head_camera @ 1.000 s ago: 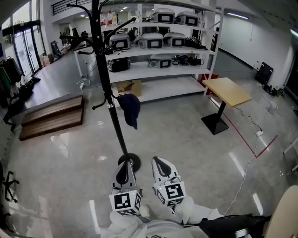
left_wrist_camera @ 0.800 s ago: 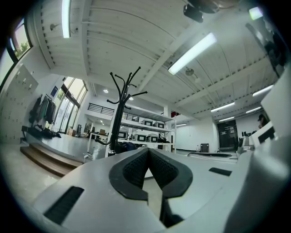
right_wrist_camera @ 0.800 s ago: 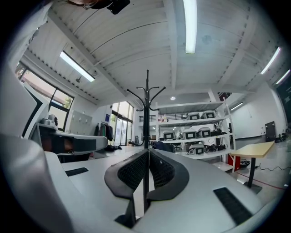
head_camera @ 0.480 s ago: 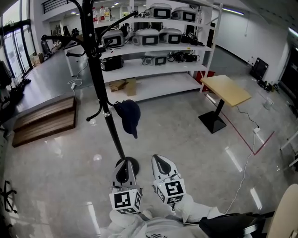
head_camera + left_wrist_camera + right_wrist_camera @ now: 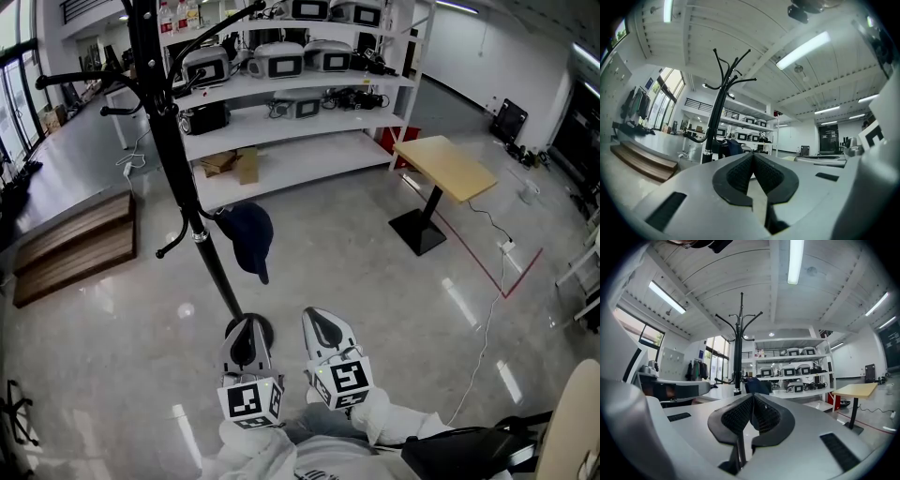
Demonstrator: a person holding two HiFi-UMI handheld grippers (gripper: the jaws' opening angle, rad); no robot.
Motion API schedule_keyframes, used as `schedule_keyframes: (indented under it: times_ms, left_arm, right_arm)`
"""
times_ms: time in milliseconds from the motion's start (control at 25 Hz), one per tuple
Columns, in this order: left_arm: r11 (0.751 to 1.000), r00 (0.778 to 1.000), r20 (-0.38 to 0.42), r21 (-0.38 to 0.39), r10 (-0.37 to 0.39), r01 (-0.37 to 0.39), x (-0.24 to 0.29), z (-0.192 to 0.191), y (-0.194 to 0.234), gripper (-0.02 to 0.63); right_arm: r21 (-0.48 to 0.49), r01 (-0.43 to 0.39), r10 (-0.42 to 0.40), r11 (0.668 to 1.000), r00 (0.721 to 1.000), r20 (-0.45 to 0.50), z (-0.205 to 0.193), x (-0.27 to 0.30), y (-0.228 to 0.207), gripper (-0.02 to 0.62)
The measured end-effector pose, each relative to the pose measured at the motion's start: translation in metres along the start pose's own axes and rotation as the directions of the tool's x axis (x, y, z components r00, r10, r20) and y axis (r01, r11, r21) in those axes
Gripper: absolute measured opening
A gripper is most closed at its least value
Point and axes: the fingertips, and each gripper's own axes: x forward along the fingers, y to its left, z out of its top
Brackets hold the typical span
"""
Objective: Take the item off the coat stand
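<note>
It looks like a lab or workshop hall: white shelves (image 5: 319,164) loaded with boxy devices (image 5: 277,64), a bare polished floor (image 5: 375,281), strip lights (image 5: 794,261) overhead.

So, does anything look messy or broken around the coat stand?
Nothing really stands out. The coat stand looks upright in both gripper views, so its lean in the head view is probably just the camera angle. The dark cap hangs neatly from a low hook, and nothing looks spilled or broken.
</note>
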Motion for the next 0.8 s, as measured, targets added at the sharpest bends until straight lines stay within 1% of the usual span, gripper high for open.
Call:
schedule_keyframes:
  times_ms: [320, 800]
  left_arm:
    - [1.0, 1.0, -0.012, 0.011, 0.008, -0.008, 0.042, -0.006, 0.009, 0.003]
    - [0.997, 0.997, -0.012, 0.021, 0.08, -0.08, 0.1, -0.006, 0.024, 0.003]
  right_arm:
    - [0.011, -0.012, 0.012, 1.0, 1.0, 0.002, -0.005, 0.044, -0.021, 0.015]
    - [0.033, -0.067, 0.066, 0.997, 0.998, 0.017, -0.002, 0.108, -0.054, 0.015]
